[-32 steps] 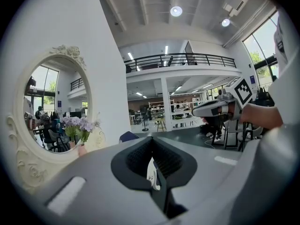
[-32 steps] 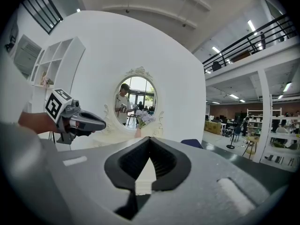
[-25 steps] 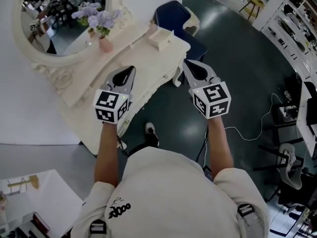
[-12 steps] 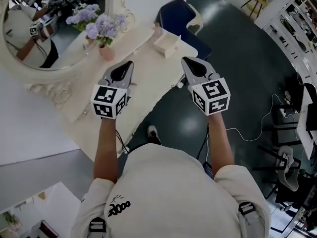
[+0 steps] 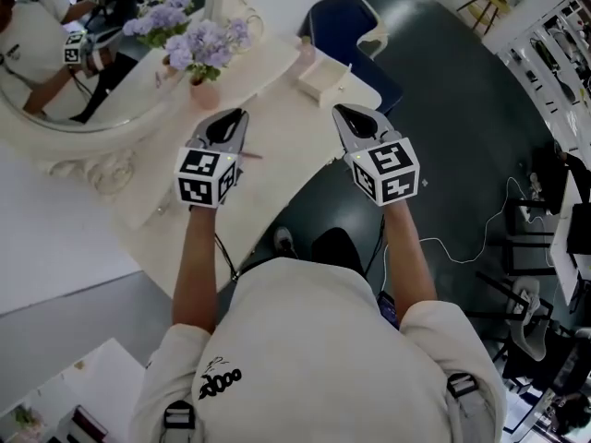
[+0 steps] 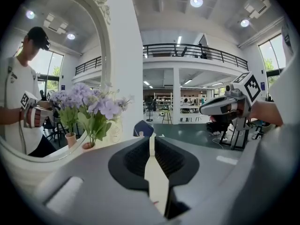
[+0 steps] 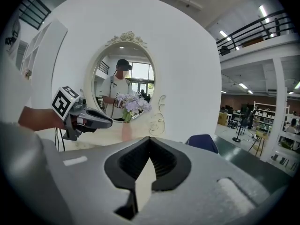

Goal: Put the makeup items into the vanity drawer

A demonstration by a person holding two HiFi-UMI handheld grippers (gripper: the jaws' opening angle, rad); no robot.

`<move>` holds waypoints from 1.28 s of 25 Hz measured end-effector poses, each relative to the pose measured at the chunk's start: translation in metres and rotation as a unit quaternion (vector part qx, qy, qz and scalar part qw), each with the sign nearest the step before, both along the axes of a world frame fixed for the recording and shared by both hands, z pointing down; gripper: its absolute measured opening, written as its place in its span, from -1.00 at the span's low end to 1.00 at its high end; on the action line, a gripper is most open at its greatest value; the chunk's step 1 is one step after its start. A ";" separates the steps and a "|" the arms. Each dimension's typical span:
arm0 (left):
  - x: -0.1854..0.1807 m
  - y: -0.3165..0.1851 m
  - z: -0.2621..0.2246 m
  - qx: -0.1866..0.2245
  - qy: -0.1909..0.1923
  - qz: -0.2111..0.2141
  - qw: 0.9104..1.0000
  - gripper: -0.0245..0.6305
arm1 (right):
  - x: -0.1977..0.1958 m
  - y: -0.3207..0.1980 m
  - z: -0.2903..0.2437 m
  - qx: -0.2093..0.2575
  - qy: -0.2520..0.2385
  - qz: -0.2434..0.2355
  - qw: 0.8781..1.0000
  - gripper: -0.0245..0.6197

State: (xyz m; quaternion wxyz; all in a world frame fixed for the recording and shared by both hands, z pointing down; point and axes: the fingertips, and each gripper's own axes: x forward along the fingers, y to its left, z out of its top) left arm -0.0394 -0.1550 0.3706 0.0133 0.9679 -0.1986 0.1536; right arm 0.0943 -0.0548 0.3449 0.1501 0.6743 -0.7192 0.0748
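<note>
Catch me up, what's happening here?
A person holds a gripper in each hand at the cream vanity top. Both are empty. On the left gripper the jaws have just been opening a crack, nothing between them; the right gripper is shut. A thin pink item lies beside the left one.

I hold both arms out ahead of my chest, bare forearms roughly parallel and well apart. My left gripper [image 5: 241, 113] points forward and slightly down above the counter [image 5: 286, 160], its marker cube [image 5: 205, 177] facing up towards me. Its jaws have just been opening and stand a narrow slit apart, with nothing between them. My right gripper [image 5: 338, 110] reaches out at the same height near the counter's front edge, tilted down the same way. Its jaws meet at the tips and hold nothing.
</note>
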 end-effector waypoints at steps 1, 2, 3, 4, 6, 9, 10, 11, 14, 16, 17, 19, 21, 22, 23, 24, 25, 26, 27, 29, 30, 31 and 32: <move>-0.001 -0.002 0.006 -0.005 -0.003 -0.005 1.000 -0.76 | 0.000 -0.003 0.004 -0.005 -0.002 -0.003 1.000 -0.91; -0.002 -0.005 0.012 -0.010 -0.009 -0.011 1.000 -0.76 | 0.001 -0.007 0.008 -0.010 -0.004 -0.005 1.000 -0.91; -0.003 -0.008 0.020 -0.015 -0.016 -0.017 1.000 -0.74 | 0.001 -0.011 0.013 -0.015 -0.006 -0.008 1.000 -0.91; -0.005 -0.012 0.029 -0.021 -0.026 -0.023 0.999 -0.73 | 0.001 -0.016 0.019 -0.020 -0.009 -0.013 1.000 -0.91; -0.010 -0.022 0.050 -0.034 -0.045 -0.038 0.998 -0.67 | -0.002 -0.027 0.032 -0.029 -0.015 -0.026 0.999 -0.91; -0.017 -0.033 0.076 -0.058 -0.064 -0.064 0.994 -0.58 | -0.004 -0.040 0.049 -0.042 -0.019 -0.047 0.998 -0.91; -0.018 -0.035 0.082 -0.067 -0.067 -0.071 0.993 -0.55 | -0.003 -0.044 0.053 -0.047 -0.021 -0.054 0.997 -0.91; -0.019 -0.036 0.088 -0.077 -0.070 -0.078 0.991 -0.53 | -0.003 -0.048 0.058 -0.051 -0.023 -0.060 0.997 -0.91; -0.022 -0.040 0.112 -0.107 -0.084 -0.099 0.986 -0.48 | -0.003 -0.061 0.073 -0.067 -0.030 -0.083 0.994 -0.91; -0.023 -0.045 0.130 -0.124 -0.096 -0.113 0.981 -0.46 | -0.003 -0.070 0.083 -0.076 -0.031 -0.098 0.992 -0.91; -0.023 -0.047 0.138 -0.132 -0.099 -0.118 0.979 -0.45 | -0.003 -0.073 0.087 -0.080 -0.032 -0.105 0.991 -0.91; -0.020 -0.051 0.153 -0.151 -0.102 -0.127 0.975 -0.45 | 0.001 -0.080 0.094 -0.088 -0.033 -0.115 0.989 -0.91; -0.016 -0.054 0.167 -0.170 -0.103 -0.136 0.970 -0.45 | 0.006 -0.086 0.100 -0.094 -0.035 -0.122 0.987 -0.91; -0.014 -0.056 0.174 -0.179 -0.105 -0.141 0.968 -0.44 | 0.008 -0.089 0.103 -0.098 -0.036 -0.126 0.987 -0.91; -0.012 -0.057 0.182 -0.187 -0.109 -0.146 0.965 -0.43 | 0.010 -0.091 0.107 -0.102 -0.038 -0.129 0.986 -0.91; -0.011 -0.059 0.190 -0.193 -0.116 -0.151 0.963 -0.41 | 0.012 -0.093 0.111 -0.106 -0.040 -0.132 0.985 -0.91; -0.011 -0.060 0.199 -0.198 -0.123 -0.156 0.960 -0.39 | 0.013 -0.095 0.115 -0.110 -0.042 -0.136 0.984 -0.91; -0.010 -0.062 0.207 -0.202 -0.132 -0.161 0.957 -0.37 | 0.014 -0.097 0.119 -0.113 -0.043 -0.139 0.983 -0.91; -0.010 -0.065 0.214 -0.207 -0.140 -0.165 0.954 -0.36 | 0.016 -0.098 0.122 -0.115 -0.043 -0.142 0.982 -0.91; -0.010 -0.068 0.228 -0.213 -0.156 -0.172 0.949 -0.34 | 0.019 -0.100 0.126 -0.119 -0.043 -0.146 0.981 -0.91; -0.011 -0.069 0.233 -0.217 -0.163 -0.176 0.946 -0.33 | 0.022 -0.101 0.128 -0.121 -0.045 -0.147 0.981 -0.91; -0.011 -0.070 0.239 -0.221 -0.168 -0.180 0.944 -0.33 | 0.026 -0.101 0.130 -0.124 -0.047 -0.147 0.980 -0.91; -0.011 -0.071 0.244 -0.226 -0.171 -0.185 0.941 -0.33 | 0.030 -0.102 0.133 -0.126 -0.049 -0.146 0.980 -0.91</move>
